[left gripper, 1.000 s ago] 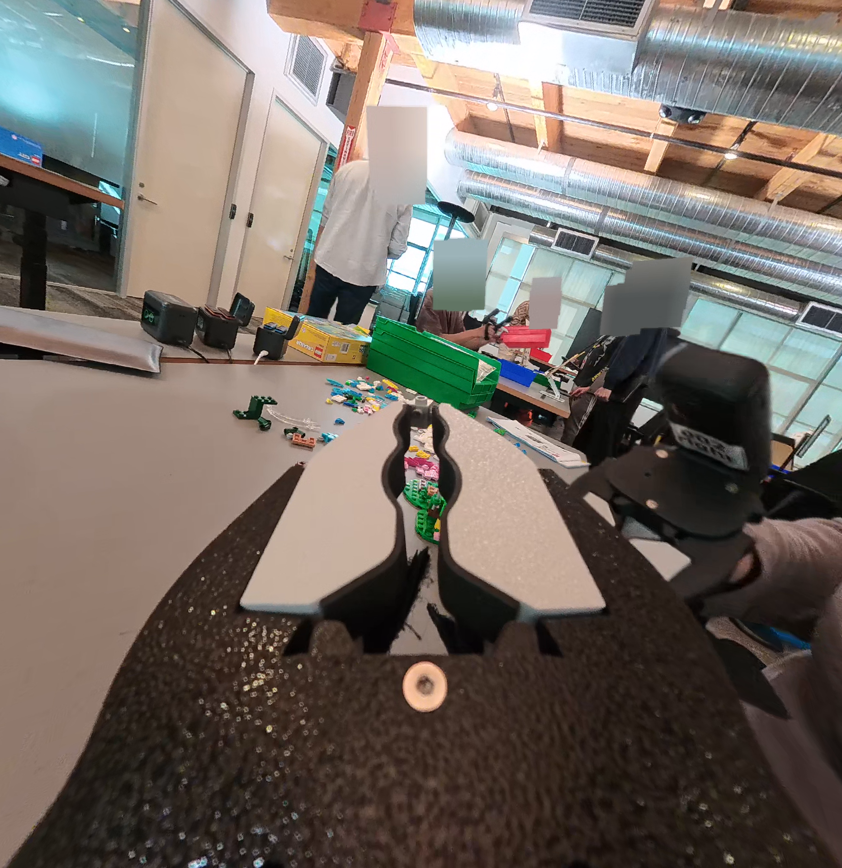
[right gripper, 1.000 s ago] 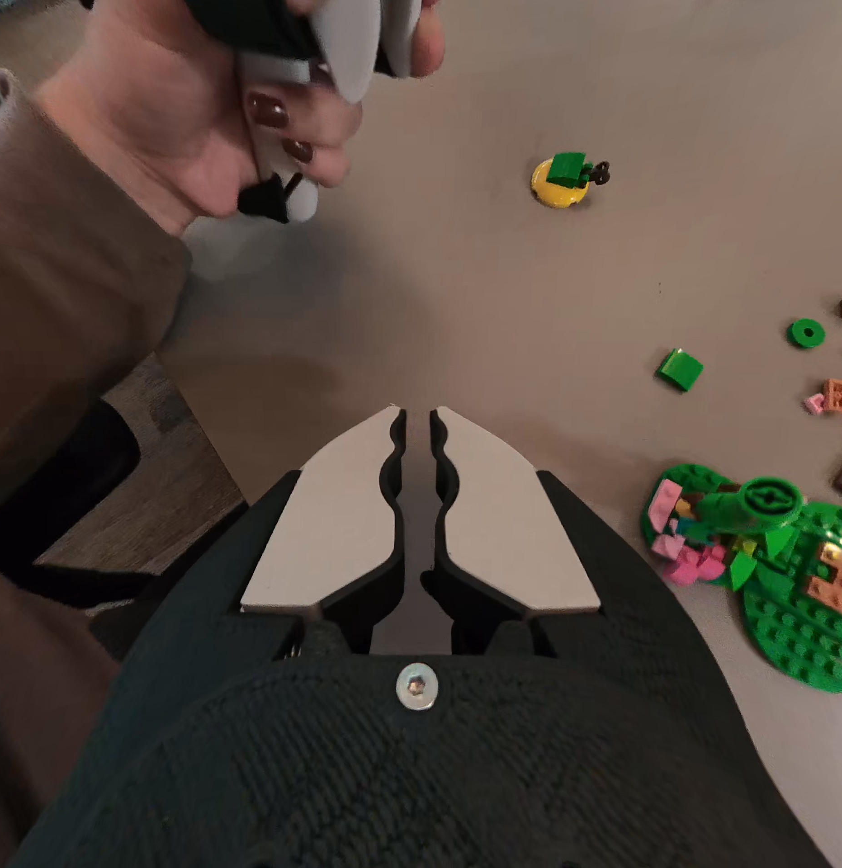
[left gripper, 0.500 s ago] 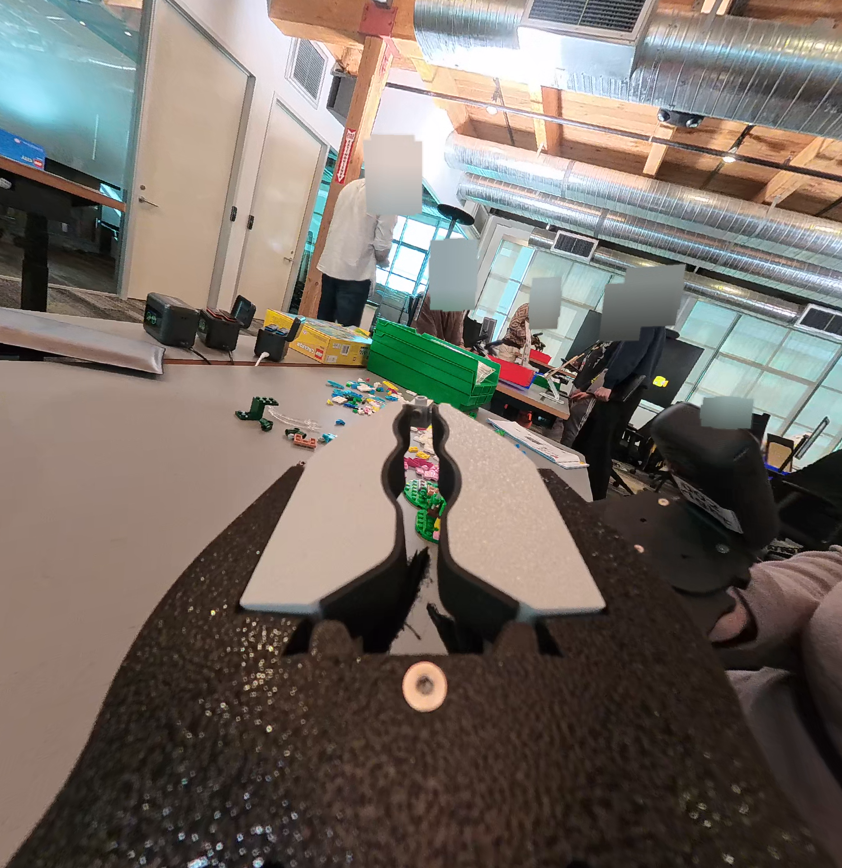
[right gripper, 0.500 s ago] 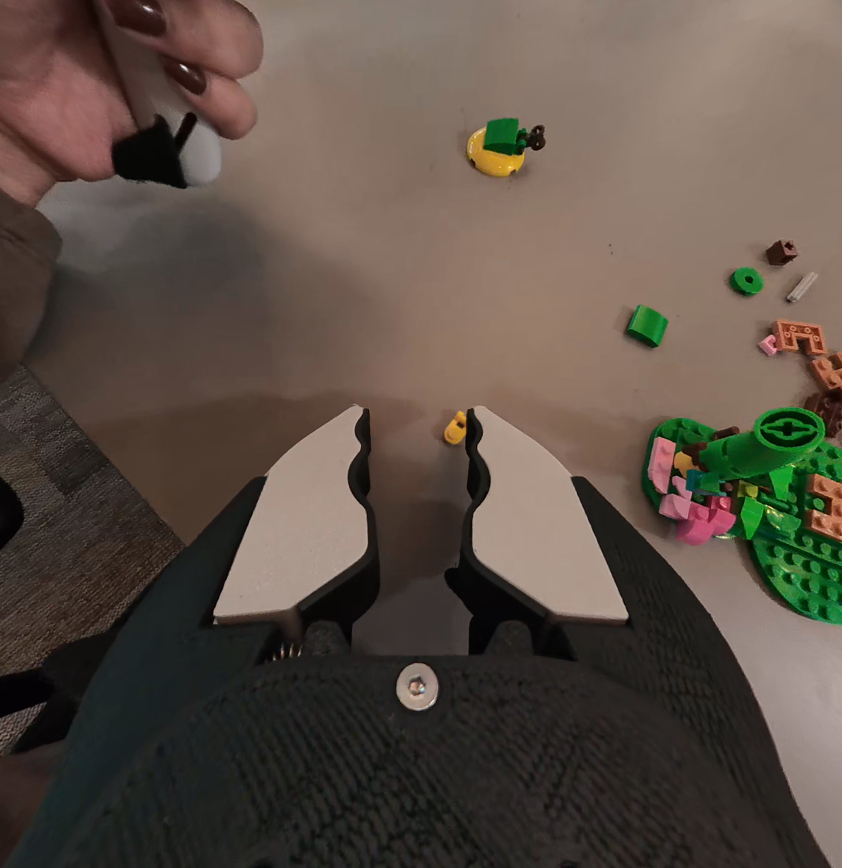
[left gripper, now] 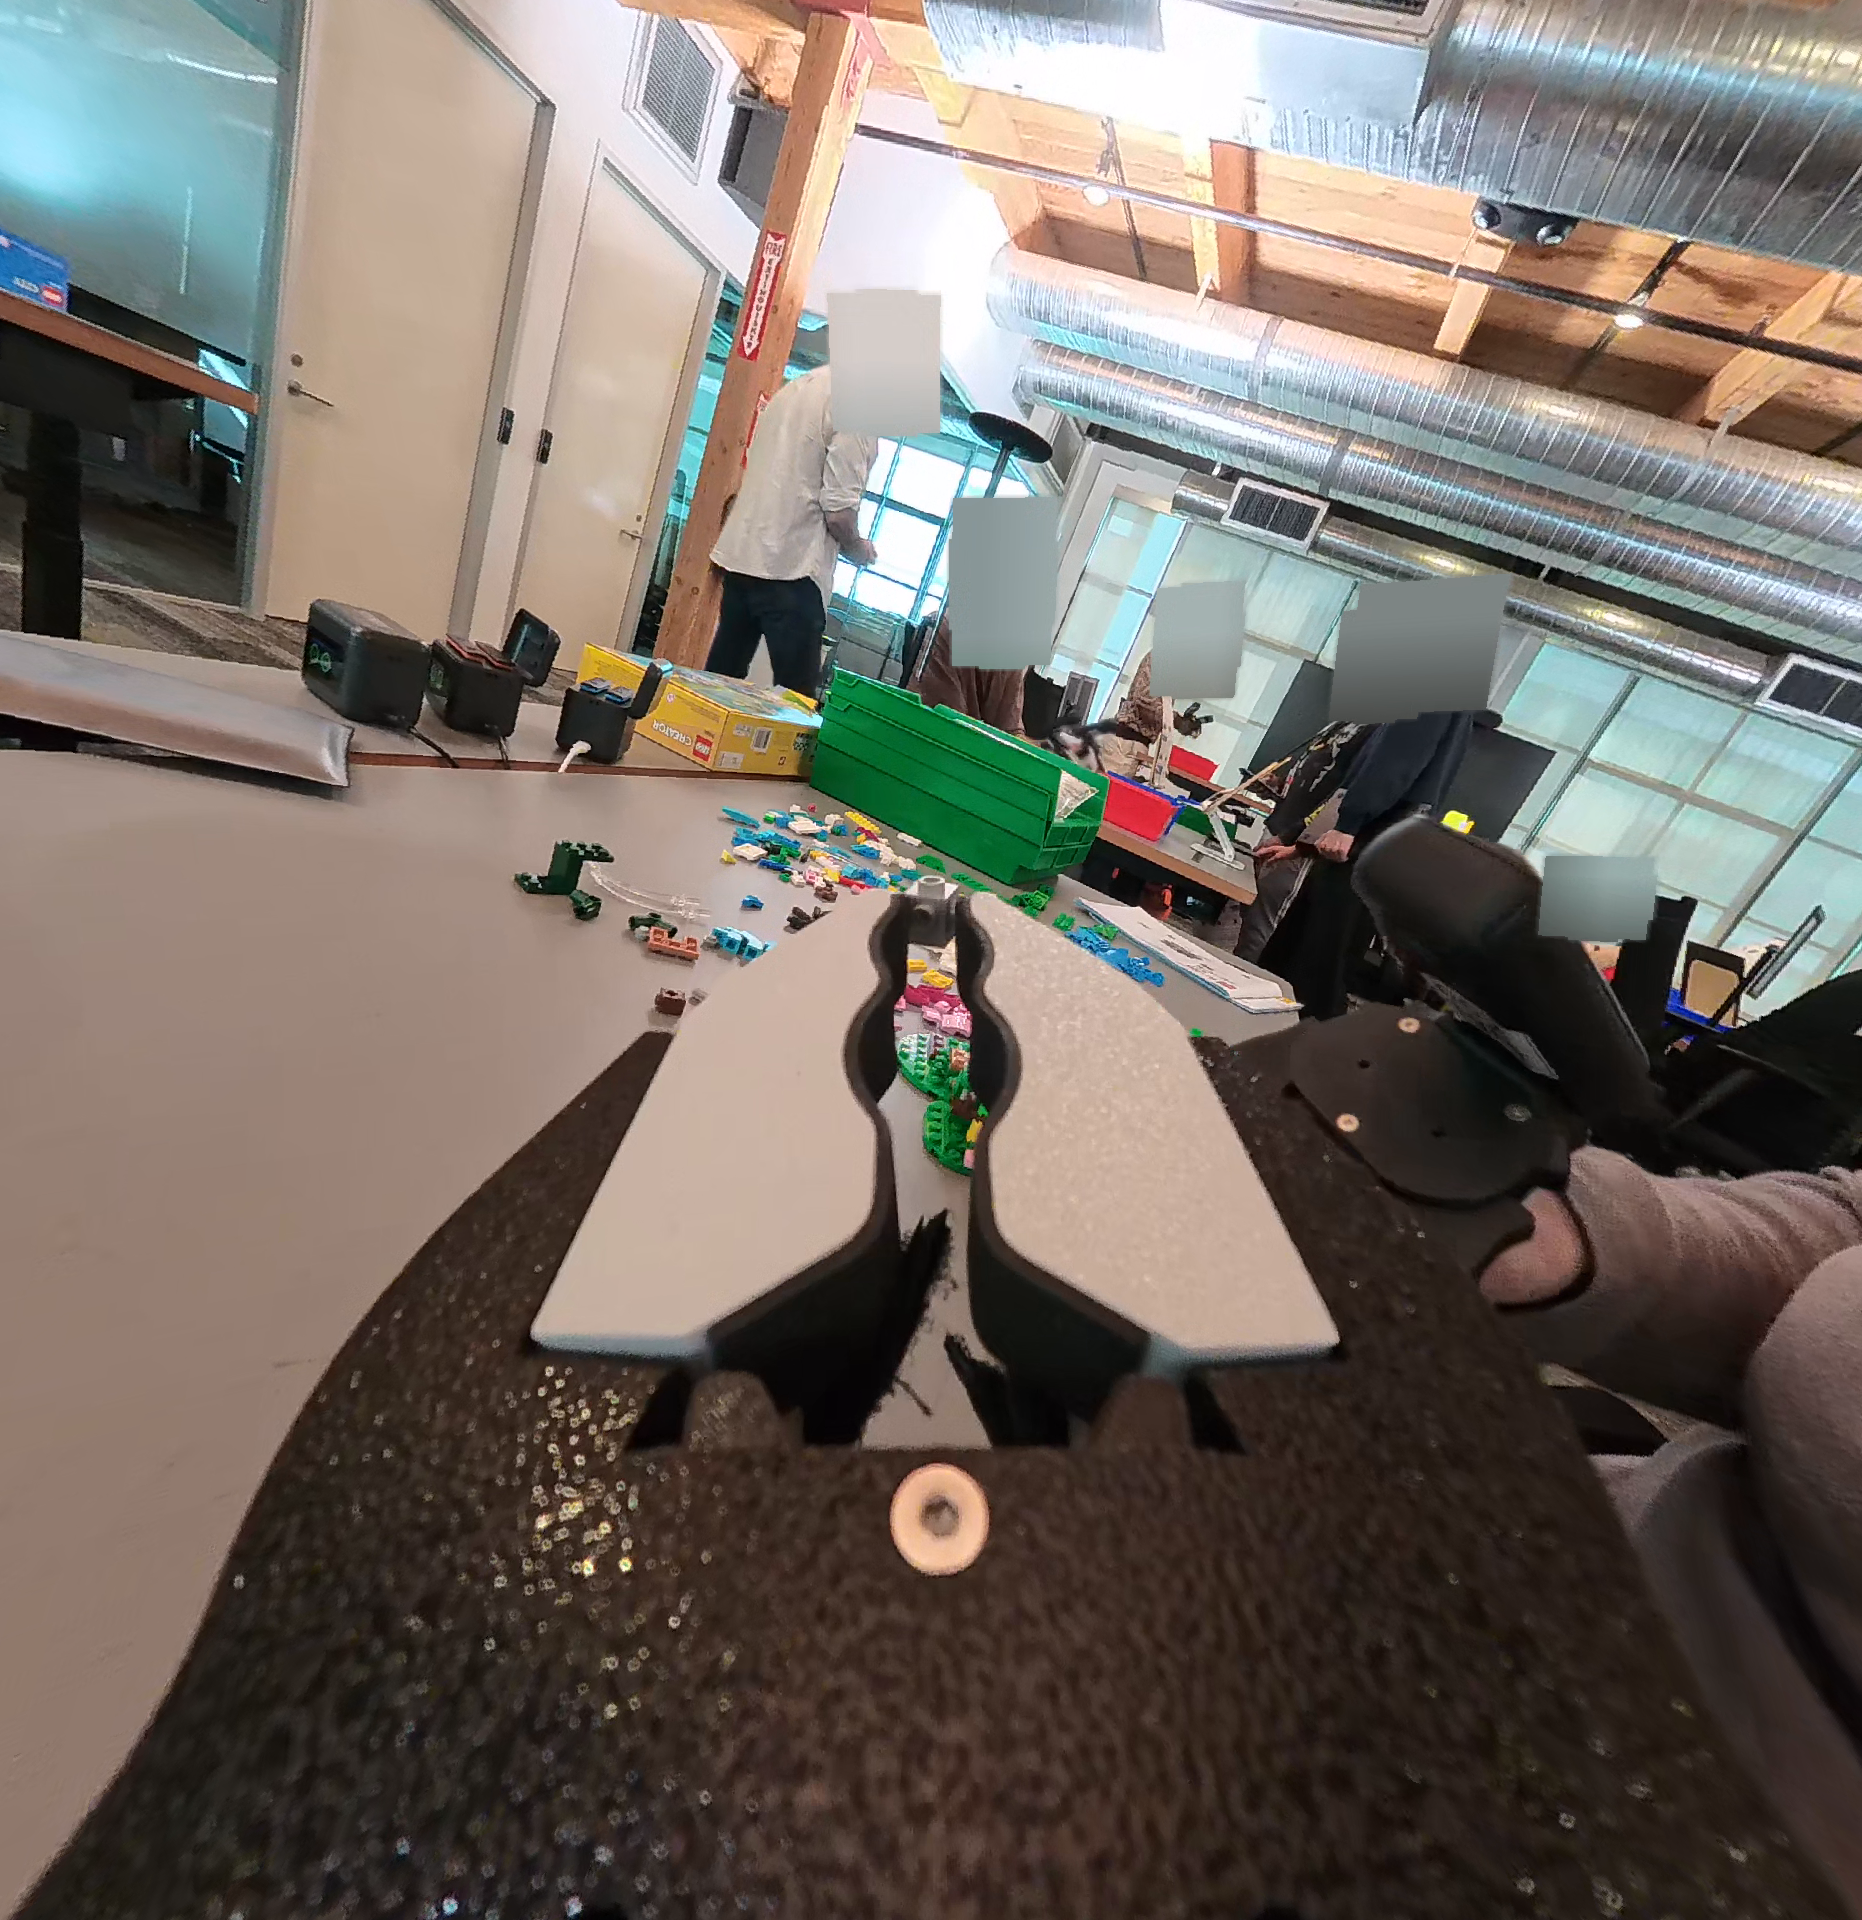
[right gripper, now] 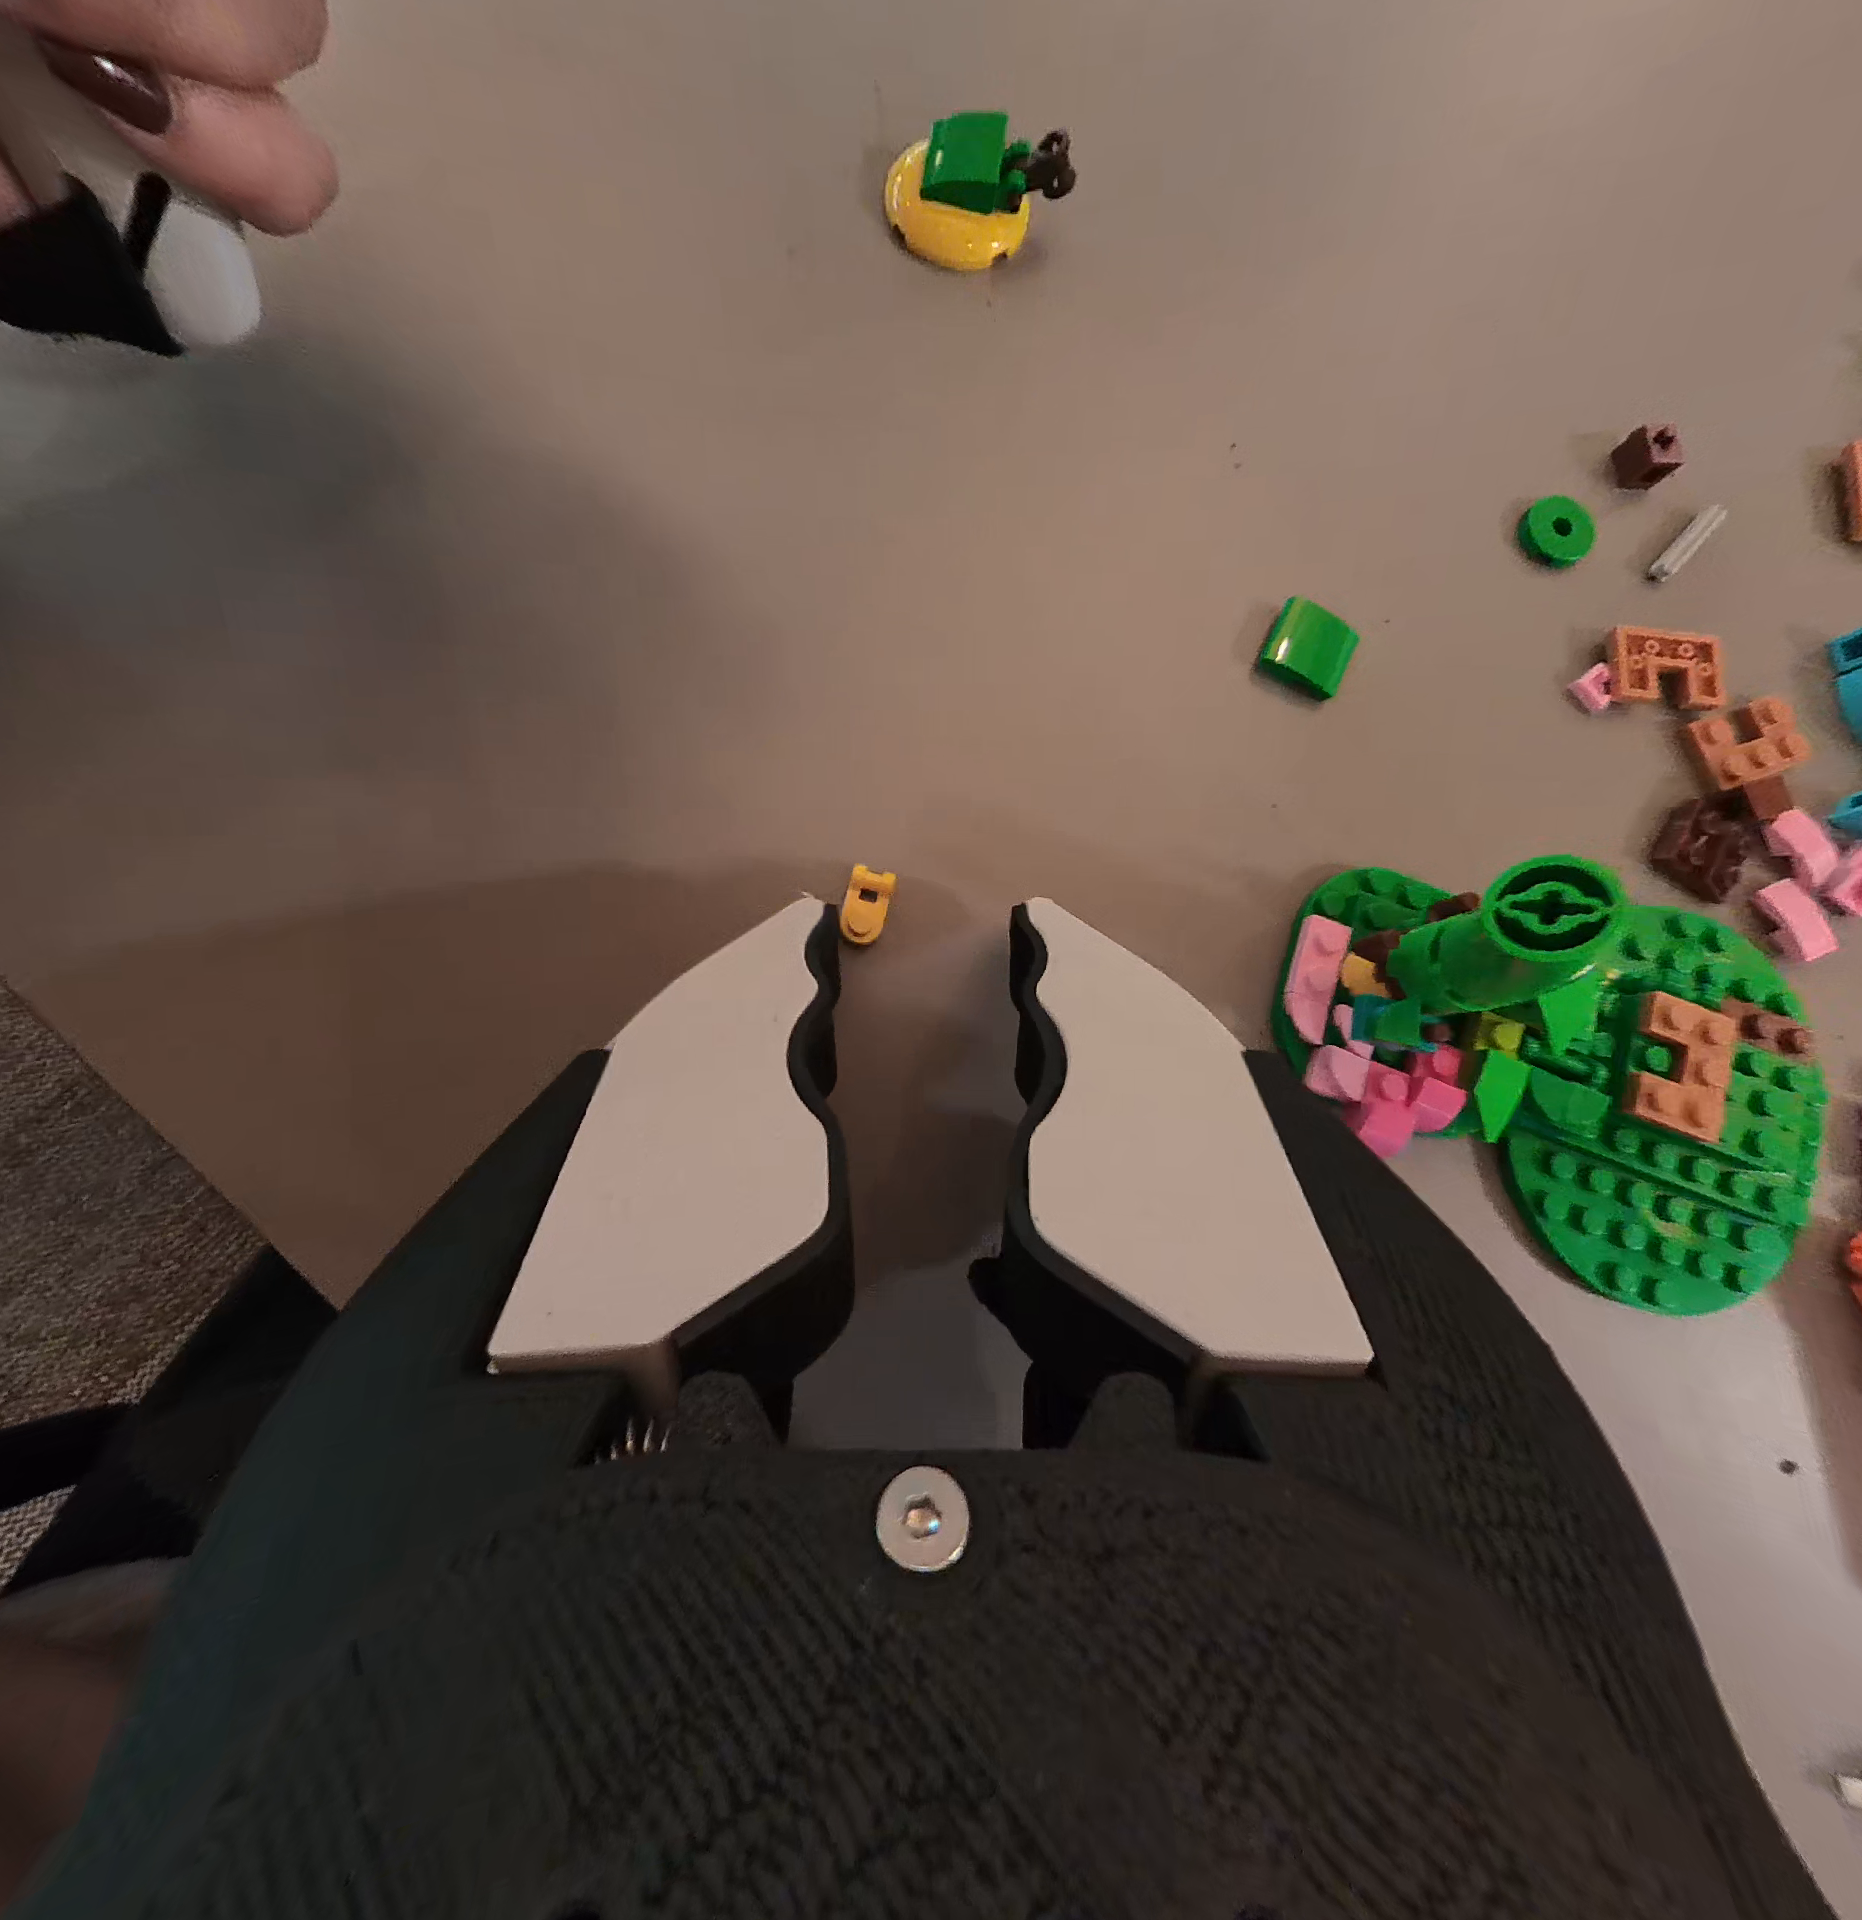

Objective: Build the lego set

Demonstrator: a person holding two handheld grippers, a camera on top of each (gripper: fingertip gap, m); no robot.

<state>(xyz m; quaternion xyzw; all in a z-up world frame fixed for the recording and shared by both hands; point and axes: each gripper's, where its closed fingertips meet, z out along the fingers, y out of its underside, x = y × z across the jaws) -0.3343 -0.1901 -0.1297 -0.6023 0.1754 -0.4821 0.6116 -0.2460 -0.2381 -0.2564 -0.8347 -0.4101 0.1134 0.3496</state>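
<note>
My left gripper (left gripper: 932,920) is shut on a small grey brick (left gripper: 935,906) and holds it level above the grey table (left gripper: 231,1039). My right gripper (right gripper: 919,914) is open and points down at the table. A small yellow piece (right gripper: 867,902) lies just ahead of its left fingertip. The green plate build (right gripper: 1592,1081) with pink, brown and green parts lies to the right of that gripper; it also shows between the left fingers (left gripper: 942,1091). A yellow dome with a green brick (right gripper: 958,203) sits farther off.
Loose bricks (right gripper: 1727,727) lie at the right, with more scattered far across the table (left gripper: 823,842). Green bins (left gripper: 948,779), a yellow box (left gripper: 719,722) and black chargers (left gripper: 366,665) stand at the far edge. The table's near edge drops to carpet (right gripper: 65,1174). People stand behind. About 15 cm separates my left fingertips from my right.
My right gripper opened and shifted right over the table, so the yellow piece came into view by its left fingertip. The left gripper stayed shut on the grey brick.
</note>
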